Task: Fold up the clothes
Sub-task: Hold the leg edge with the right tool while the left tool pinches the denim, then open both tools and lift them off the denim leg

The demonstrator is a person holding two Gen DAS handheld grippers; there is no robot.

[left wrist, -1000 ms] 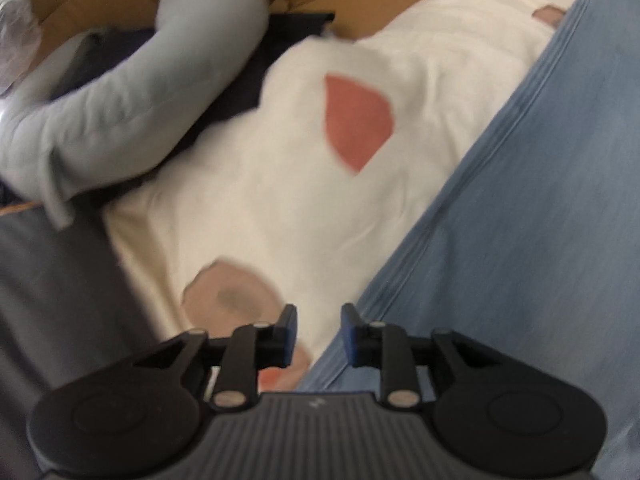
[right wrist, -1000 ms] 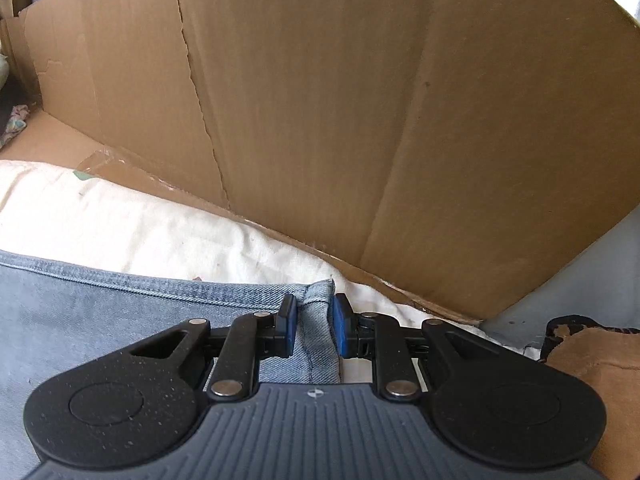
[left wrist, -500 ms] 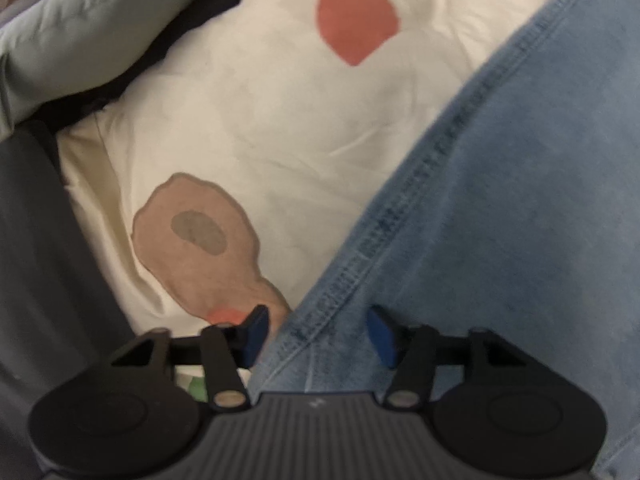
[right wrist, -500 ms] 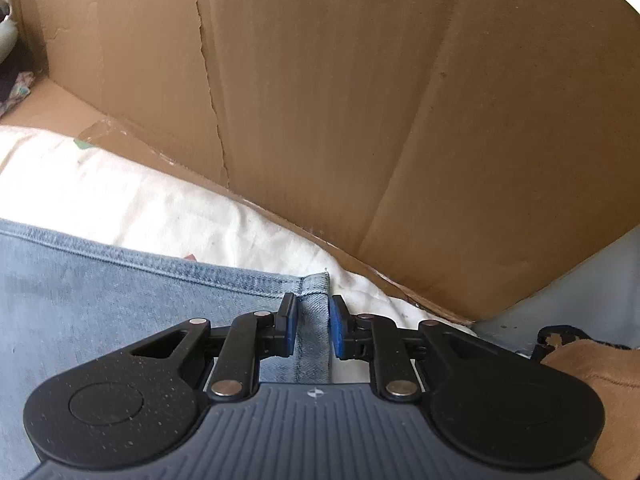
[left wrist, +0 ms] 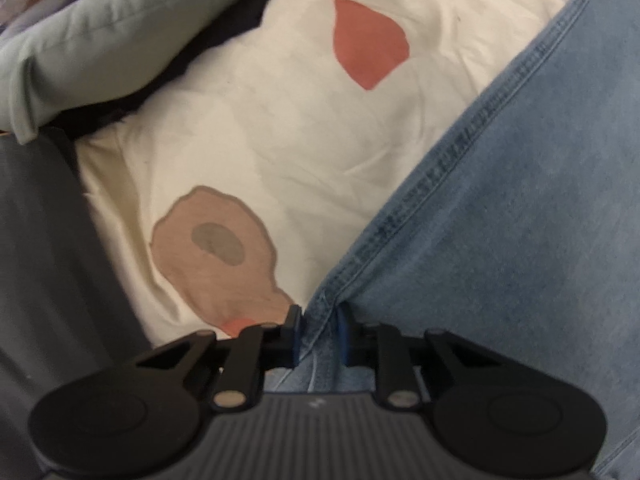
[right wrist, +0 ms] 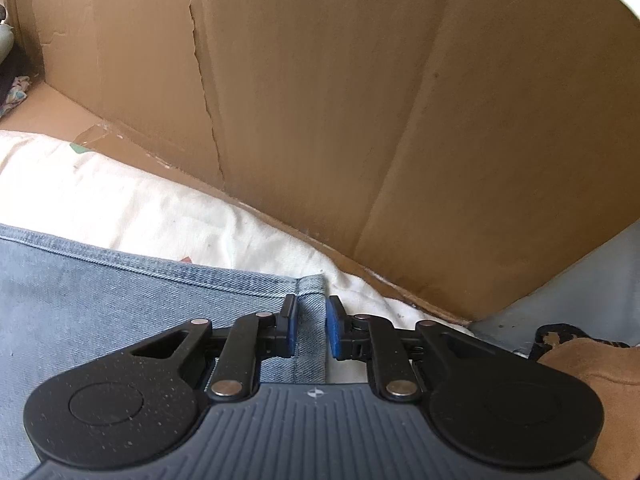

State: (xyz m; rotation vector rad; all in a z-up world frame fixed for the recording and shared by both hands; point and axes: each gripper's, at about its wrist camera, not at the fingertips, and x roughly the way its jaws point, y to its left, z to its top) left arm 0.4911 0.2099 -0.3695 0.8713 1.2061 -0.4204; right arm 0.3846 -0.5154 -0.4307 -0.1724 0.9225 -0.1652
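Left wrist view: the left gripper (left wrist: 318, 334) is pinching the seamed edge of the blue jeans (left wrist: 520, 240), its jaws having just been closing on the denim, which is bunching between the pads. The jeans are lying across a cream cloth (left wrist: 260, 140) printed with a red patch (left wrist: 370, 42) and a tan patch (left wrist: 216, 256). A pale grey-green garment (left wrist: 100, 40) is sitting beyond the cloth's far left edge, and a dark grey surface (left wrist: 48, 260) is running along its left side. No brand, label or writing is readable in either view.

Right wrist view: the right gripper (right wrist: 311, 330) is gripping the hemmed corner of the jeans (right wrist: 100, 300), pads pressed onto the folded hem. The hem is lying just short of the cloth's (right wrist: 120, 200) edge. A cardboard wall (right wrist: 360, 100) is standing close behind, limiting room that way. A brown item (right wrist: 592, 364) is sitting at the right.
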